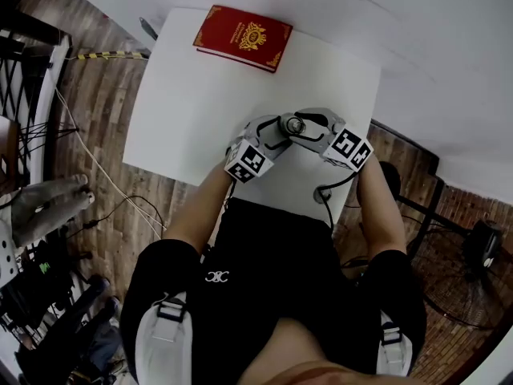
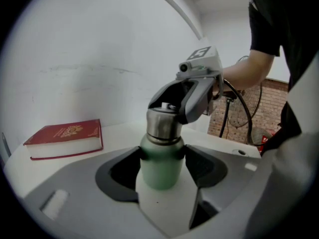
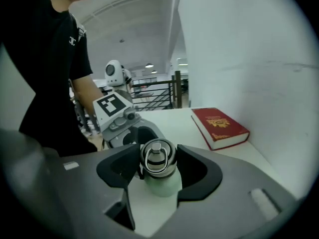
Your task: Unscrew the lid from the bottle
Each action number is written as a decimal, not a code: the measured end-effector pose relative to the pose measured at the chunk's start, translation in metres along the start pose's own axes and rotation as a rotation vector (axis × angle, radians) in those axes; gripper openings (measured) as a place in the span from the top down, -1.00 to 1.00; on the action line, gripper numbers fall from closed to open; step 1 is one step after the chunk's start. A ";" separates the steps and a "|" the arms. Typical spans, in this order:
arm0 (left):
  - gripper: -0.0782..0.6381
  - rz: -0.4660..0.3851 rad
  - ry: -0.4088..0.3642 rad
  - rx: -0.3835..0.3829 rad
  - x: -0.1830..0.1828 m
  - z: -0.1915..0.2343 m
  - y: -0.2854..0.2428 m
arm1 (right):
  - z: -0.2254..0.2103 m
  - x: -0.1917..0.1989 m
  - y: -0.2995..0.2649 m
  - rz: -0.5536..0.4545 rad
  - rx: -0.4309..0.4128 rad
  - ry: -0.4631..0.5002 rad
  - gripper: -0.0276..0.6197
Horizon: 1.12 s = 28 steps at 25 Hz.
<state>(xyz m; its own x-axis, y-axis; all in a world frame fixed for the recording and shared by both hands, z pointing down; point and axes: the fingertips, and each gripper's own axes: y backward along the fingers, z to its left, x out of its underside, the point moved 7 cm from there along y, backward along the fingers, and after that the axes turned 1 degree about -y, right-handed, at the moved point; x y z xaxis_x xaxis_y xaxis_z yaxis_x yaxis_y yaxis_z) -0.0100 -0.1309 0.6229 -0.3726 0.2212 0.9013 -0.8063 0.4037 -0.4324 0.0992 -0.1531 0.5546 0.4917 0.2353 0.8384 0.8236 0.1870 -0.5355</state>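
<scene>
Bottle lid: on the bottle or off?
On. The steel lid sits squarely on top of the upright green bottle. Neither gripper view shows a gap between them.

A red book (image 1: 242, 37) lies flat on the white table (image 1: 184, 111).

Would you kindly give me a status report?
Left gripper shut on pale green bottle. Right gripper shut on its silver ring-topped lid, lid on. Red hardcover book far off, nothing obstructing.
</scene>
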 end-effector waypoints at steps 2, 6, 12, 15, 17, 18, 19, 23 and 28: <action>-0.15 -0.001 -0.002 0.003 -0.001 0.000 0.000 | -0.005 -0.005 -0.002 0.071 -0.105 0.067 0.19; -0.15 -0.002 -0.004 0.012 -0.002 0.000 0.001 | -0.005 -0.018 -0.006 0.171 -0.159 0.118 0.19; -0.15 -0.005 -0.003 0.010 0.002 0.002 0.001 | 0.004 -0.024 0.019 -0.118 0.085 -0.102 0.06; -0.15 -0.009 -0.004 0.009 0.000 0.001 0.002 | 0.014 -0.019 0.030 -0.322 0.363 -0.258 0.06; -0.15 -0.009 -0.004 0.007 -0.001 0.000 0.002 | 0.024 -0.013 0.033 -0.407 0.554 -0.360 0.06; -0.15 -0.009 -0.004 0.006 -0.001 0.000 0.002 | 0.030 -0.010 0.032 -0.431 0.624 -0.406 0.06; -0.15 -0.009 -0.005 0.006 -0.001 0.000 0.002 | 0.036 -0.007 0.029 -0.448 0.668 -0.450 0.02; -0.15 -0.005 -0.005 0.004 0.000 0.000 0.001 | 0.046 -0.001 0.004 -0.433 0.737 -0.523 -0.04; -0.15 -0.001 -0.008 0.004 -0.001 0.000 0.001 | 0.034 0.006 -0.014 -0.388 0.760 -0.533 -0.04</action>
<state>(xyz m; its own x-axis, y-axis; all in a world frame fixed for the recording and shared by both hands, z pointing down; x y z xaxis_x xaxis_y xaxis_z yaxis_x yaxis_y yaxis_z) -0.0106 -0.1309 0.6218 -0.3756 0.2139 0.9018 -0.8083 0.4004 -0.4316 0.0809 -0.1221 0.5643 -0.1160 0.3904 0.9133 0.4094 0.8566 -0.3141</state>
